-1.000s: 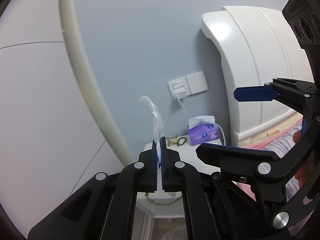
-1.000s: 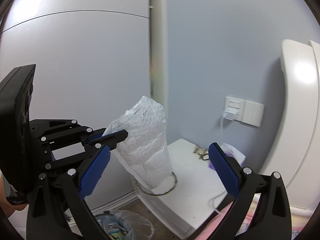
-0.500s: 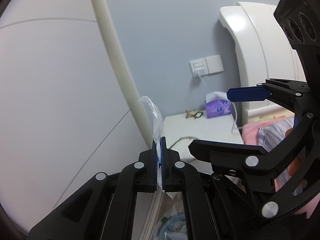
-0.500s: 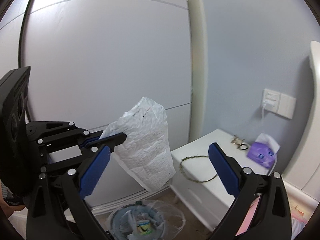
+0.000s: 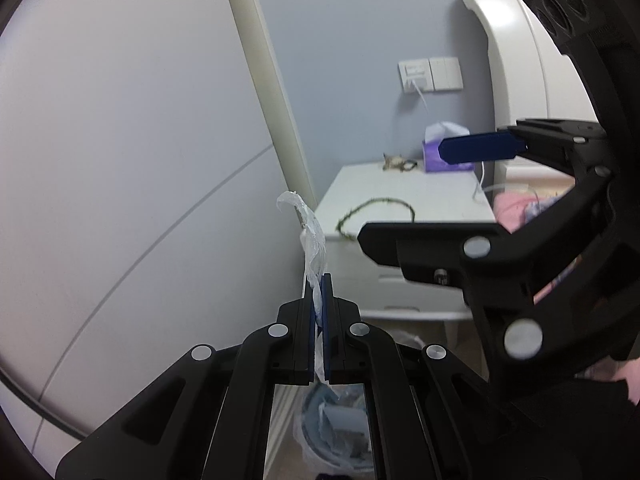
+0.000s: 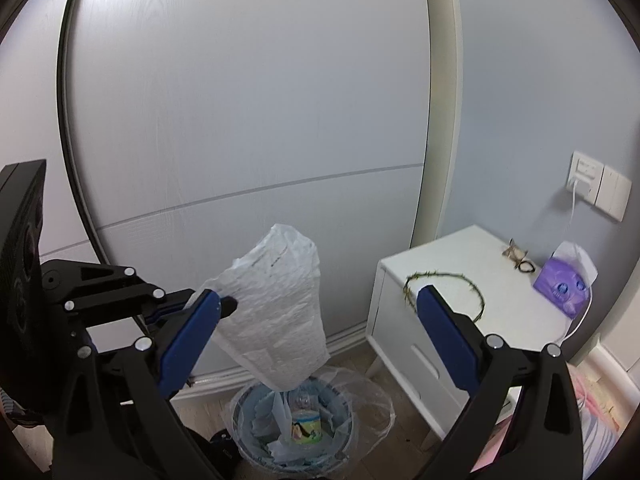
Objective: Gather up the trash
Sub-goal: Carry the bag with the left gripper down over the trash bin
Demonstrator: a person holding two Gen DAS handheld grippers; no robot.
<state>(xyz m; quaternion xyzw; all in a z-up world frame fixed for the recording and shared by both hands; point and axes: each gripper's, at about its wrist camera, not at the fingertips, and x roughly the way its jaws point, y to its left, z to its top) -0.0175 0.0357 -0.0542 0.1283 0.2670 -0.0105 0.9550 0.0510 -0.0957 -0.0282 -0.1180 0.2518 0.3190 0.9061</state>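
Observation:
My left gripper [image 5: 319,280] is shut on a crumpled white plastic wrapper [image 5: 312,240]. In the right wrist view the same wrapper [image 6: 276,312] hangs from the left gripper's fingers [image 6: 228,302] above a blue trash bin [image 6: 256,432] lined with clear plastic. The bin holds paper and a small bottle [image 6: 306,426]. In the left wrist view the bin [image 5: 340,424] shows below my fingers. My right gripper [image 6: 320,324] is open and empty, to the right of the wrapper; it also shows in the left wrist view [image 5: 420,196].
A white nightstand [image 6: 460,280] stands right of the bin, with a twig wreath [image 6: 444,292], a purple tissue box [image 6: 564,284] and a charger cable [image 6: 576,320]. A grey wardrobe door [image 6: 240,120] is behind. A bed with pink bedding [image 5: 520,204] is at right.
Both grippers have moved left and tilted down, from facing the nightstand to above the trash bin. The wrapper stays pinched in the left gripper. The right gripper stays open.

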